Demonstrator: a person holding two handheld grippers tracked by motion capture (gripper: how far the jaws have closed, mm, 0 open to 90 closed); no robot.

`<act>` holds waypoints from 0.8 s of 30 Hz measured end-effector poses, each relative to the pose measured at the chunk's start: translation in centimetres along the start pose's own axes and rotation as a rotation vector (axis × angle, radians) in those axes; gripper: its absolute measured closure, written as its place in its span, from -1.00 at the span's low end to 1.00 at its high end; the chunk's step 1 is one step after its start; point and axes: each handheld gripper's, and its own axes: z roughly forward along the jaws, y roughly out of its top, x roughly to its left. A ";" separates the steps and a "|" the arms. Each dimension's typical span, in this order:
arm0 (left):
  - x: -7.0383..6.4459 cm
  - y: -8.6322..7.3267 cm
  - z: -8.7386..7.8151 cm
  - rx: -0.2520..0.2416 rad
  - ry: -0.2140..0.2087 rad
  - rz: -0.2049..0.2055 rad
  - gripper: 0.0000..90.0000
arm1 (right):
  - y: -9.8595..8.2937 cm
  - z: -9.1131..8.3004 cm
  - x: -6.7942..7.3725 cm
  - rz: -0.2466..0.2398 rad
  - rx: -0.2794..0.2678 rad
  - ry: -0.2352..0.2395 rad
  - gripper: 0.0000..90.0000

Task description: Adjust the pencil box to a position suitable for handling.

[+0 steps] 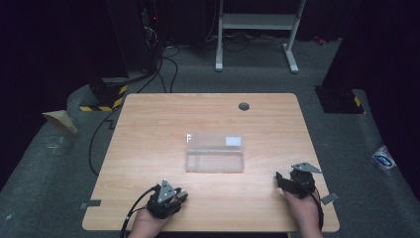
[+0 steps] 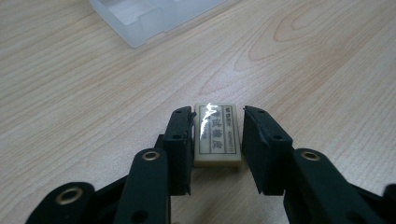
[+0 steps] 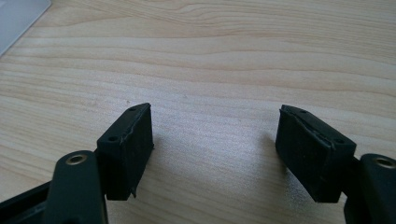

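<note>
High view: my two grippers sit near the table's [image 1: 148,124] near edge, one toward each corner, with a clear plastic box [image 1: 215,151] at the table's middle.
Left gripper [image 2: 217,133]: I have its jaws on either side of the eraser [image 2: 217,135]; one jaw touches it, the other stands a sliver off, so I call it not clamped.
Eraser: lies flat on the wood near the near edge, left of centre, label up, printed characters under glare.
Clear plastic box: lidless, divided inside, beyond the eraser.
Right gripper [image 3: 219,140]: released, jaws spread wide over bare wood near the near right corner.
</note>
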 end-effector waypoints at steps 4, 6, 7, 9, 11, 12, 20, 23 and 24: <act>0.1 -0.1 0.0 -0.007 0.002 0.002 0.46 | 0.0 0.0 0.0 -0.001 0.002 0.001 -0.39; 0.2 -0.1 0.0 -0.009 -0.003 0.001 0.50 | 0.0 0.0 0.0 0.002 0.002 0.001 -0.39; 0.2 -0.1 0.0 -0.007 -0.004 0.000 0.50 | 0.0 0.0 0.0 0.001 0.002 0.001 -0.39; 0.2 -0.1 0.0 -0.007 -0.002 0.003 0.51 | 0.0 0.0 0.0 0.001 0.002 0.001 -0.38; 0.1 -0.1 0.0 -0.006 -0.002 0.000 0.51 | 0.0 0.0 0.0 -0.001 0.000 0.003 -0.38; 0.1 0.0 0.0 -0.006 -0.003 0.001 0.51 | 0.0 0.0 0.0 -0.002 0.001 0.003 -0.38; 0.5 0.3 0.2 -0.039 -0.006 -0.029 0.51 | -0.1 -0.1 0.1 0.002 -0.001 -0.003 -0.37; 0.5 0.3 0.2 -0.043 -0.005 -0.017 0.51 | -0.1 -0.1 0.1 0.003 -0.001 -0.003 -0.37; 0.4 0.3 0.2 -0.046 -0.004 -0.011 0.51 | -0.1 -0.1 0.1 0.003 -0.001 -0.003 -0.36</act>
